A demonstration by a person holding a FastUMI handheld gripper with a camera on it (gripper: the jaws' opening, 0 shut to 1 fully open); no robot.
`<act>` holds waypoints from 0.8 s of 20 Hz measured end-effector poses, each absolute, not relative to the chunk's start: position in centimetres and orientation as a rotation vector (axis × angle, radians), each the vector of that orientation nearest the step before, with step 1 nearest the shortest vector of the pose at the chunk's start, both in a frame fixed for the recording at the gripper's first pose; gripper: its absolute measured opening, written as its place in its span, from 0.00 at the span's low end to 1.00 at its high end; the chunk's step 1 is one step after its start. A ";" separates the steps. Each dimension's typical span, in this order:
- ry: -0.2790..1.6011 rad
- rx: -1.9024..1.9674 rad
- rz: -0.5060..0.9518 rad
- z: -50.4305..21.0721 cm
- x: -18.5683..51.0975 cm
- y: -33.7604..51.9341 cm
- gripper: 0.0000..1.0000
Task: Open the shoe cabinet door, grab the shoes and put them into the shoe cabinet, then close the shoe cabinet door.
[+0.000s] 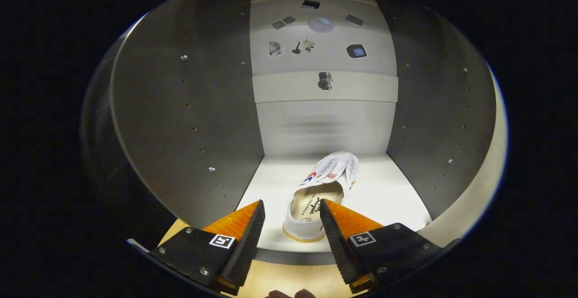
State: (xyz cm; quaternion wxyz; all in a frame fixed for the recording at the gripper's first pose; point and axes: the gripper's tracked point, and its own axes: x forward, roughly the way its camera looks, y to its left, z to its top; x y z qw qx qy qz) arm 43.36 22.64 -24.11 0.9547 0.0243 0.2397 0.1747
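Now the white shoe [323, 194] lies on the cabinet floor [388, 194] inside the open shoe cabinet [189, 122], just ahead of the gripper [292, 214], whose jaws stand released and apart. Placing seems done; backing out and closing the door comes next.

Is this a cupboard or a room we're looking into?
It looks like the inside of a shoe cabinet: plain side walls dotted with peg holes, a white floor, and a white shoe lying on it just ahead of the open gripper.

Matt cloth shoe [323, 194] on smooth, faintly glossy shelf [397, 189]; matt side panels [189, 122].
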 end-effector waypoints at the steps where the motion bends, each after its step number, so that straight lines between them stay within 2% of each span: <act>1: 0.471 0.051 0.355 -23.5 42.6 22.4 0.79; 6: 0.417 0.070 0.392 -20.5 36.2 21.3 0.85; 9: 0.394 0.076 0.389 -18.7 32.6 20.3 0.93; 16: 0.335 0.064 0.370 -14.8 25.8 17.1 0.93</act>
